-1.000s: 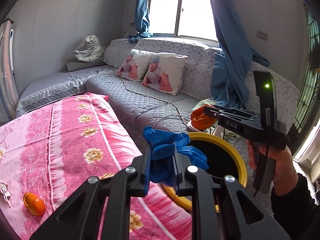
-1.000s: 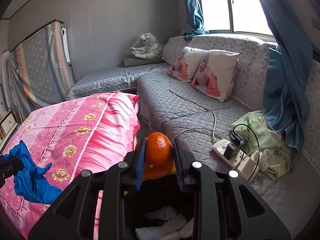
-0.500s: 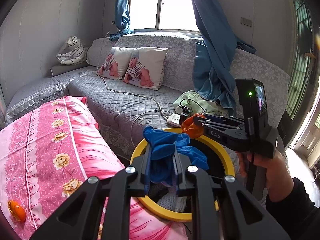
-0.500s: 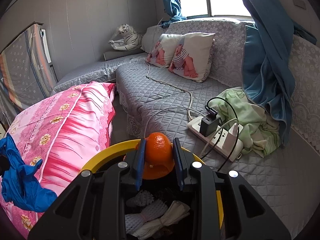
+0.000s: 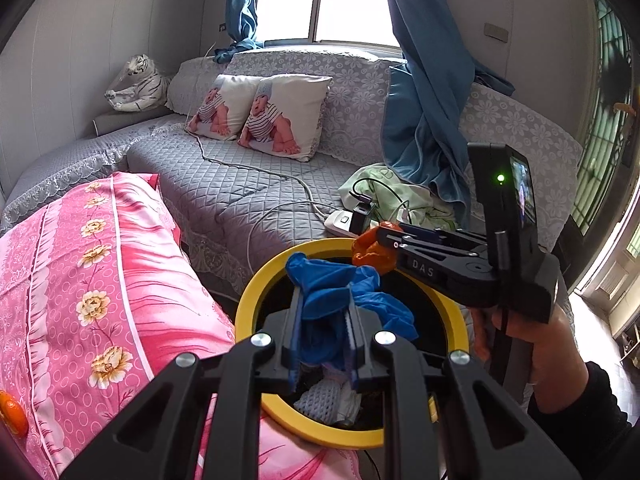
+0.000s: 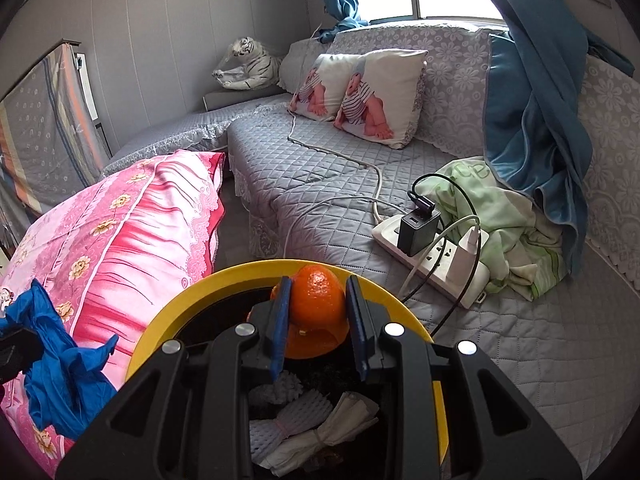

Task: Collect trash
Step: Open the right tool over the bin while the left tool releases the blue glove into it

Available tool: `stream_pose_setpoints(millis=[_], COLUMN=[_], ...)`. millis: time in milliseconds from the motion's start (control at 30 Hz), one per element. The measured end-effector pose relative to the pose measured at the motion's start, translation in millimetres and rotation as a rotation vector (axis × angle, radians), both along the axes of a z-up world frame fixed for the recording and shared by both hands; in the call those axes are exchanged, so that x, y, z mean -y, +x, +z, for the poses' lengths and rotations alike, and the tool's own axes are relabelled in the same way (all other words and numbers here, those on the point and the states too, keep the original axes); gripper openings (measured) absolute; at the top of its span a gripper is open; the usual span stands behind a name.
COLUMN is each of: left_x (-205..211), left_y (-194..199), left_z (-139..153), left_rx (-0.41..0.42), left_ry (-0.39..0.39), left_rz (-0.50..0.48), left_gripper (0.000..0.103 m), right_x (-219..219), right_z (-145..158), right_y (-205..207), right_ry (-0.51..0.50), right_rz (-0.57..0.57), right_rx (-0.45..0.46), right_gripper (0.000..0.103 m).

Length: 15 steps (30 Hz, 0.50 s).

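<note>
Pink floral bedspread (image 5: 100, 280) beside grey quilted sofa (image 5: 240, 200), yellow-rimmed bin (image 5: 248, 304) between.

I am looking into a home living room: a grey quilted sofa (image 6: 320, 168) is wrapping the far wall, two baby-print cushions (image 6: 360, 92) leaning at twelve o'clock, a plush white tiger (image 6: 248, 64) sitting at eleven, blue curtains (image 6: 532, 112) hanging at one.
</note>
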State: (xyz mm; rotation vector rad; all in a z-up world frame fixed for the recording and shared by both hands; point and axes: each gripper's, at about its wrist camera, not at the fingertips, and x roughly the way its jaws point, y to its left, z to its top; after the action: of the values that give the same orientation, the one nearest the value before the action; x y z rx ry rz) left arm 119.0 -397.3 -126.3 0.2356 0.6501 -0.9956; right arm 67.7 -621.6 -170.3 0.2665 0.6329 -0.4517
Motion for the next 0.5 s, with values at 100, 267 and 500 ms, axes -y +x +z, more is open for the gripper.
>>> stream_pose_setpoints(millis=[100, 267, 500], left_x=[1.9, 6.6, 11.2], left_y=[1.0, 6.3, 12.8], left_z=[-4.0, -10.6, -18.7], left_rx=[-0.004, -0.031, -0.066], left_ry=[0.006, 0.018, 0.031], left_rz=[0.002, 0.000, 0.000], left_gripper=[0.016, 0.016, 0.016], right_x=[0.6, 4.6, 11.0], right_z=[-2.2, -7.9, -12.5], right_y=[2.0, 3.3, 2.3], right_ry=[0.002, 0.019, 0.031], right_rz=[-0.002, -0.020, -0.050], right_rx=[-0.009, -0.026, -0.043], right_gripper=[0.025, 0.025, 0.026])
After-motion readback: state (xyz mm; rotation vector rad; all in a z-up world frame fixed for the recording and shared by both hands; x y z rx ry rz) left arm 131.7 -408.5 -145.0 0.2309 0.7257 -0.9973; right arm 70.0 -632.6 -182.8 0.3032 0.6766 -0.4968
